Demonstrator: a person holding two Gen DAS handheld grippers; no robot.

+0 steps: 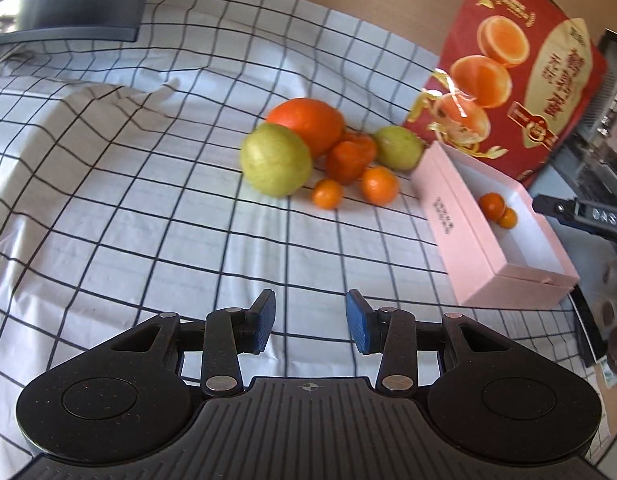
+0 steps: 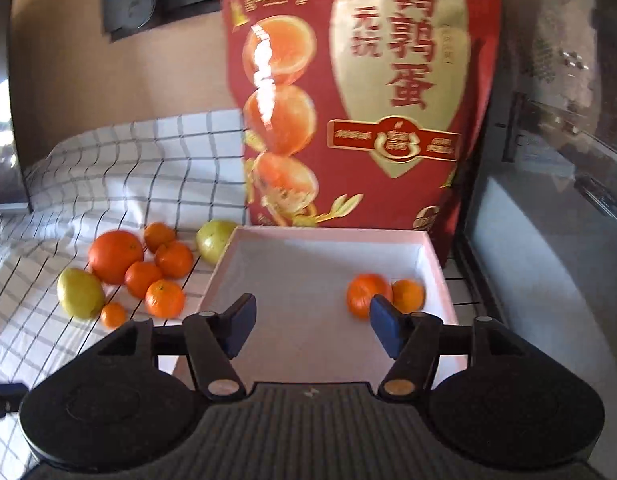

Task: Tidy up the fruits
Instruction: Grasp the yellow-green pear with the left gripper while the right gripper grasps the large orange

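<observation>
A pile of fruit lies on the checked cloth (image 1: pixel 148 216): a big orange (image 1: pixel 308 122), a green pear (image 1: pixel 276 160), a second pear (image 1: pixel 398 148) and several small tangerines (image 1: pixel 378 185). A pink box (image 1: pixel 460 232) at the right holds two tangerines (image 1: pixel 493 205). My left gripper (image 1: pixel 310 320) is open and empty, well short of the pile. In the right wrist view my right gripper (image 2: pixel 312 328) is open and empty above the box (image 2: pixel 308 312), near its two tangerines (image 2: pixel 366 292). The pile (image 2: pixel 116 254) lies to the box's left.
A tall red snack bag (image 2: pixel 360 92) stands right behind the box, and it also shows in the left wrist view (image 1: pixel 520 72). A dark monitor base (image 1: pixel 80 16) sits at the far left. A glass-fronted cabinet (image 2: pixel 548 200) stands to the right of the box.
</observation>
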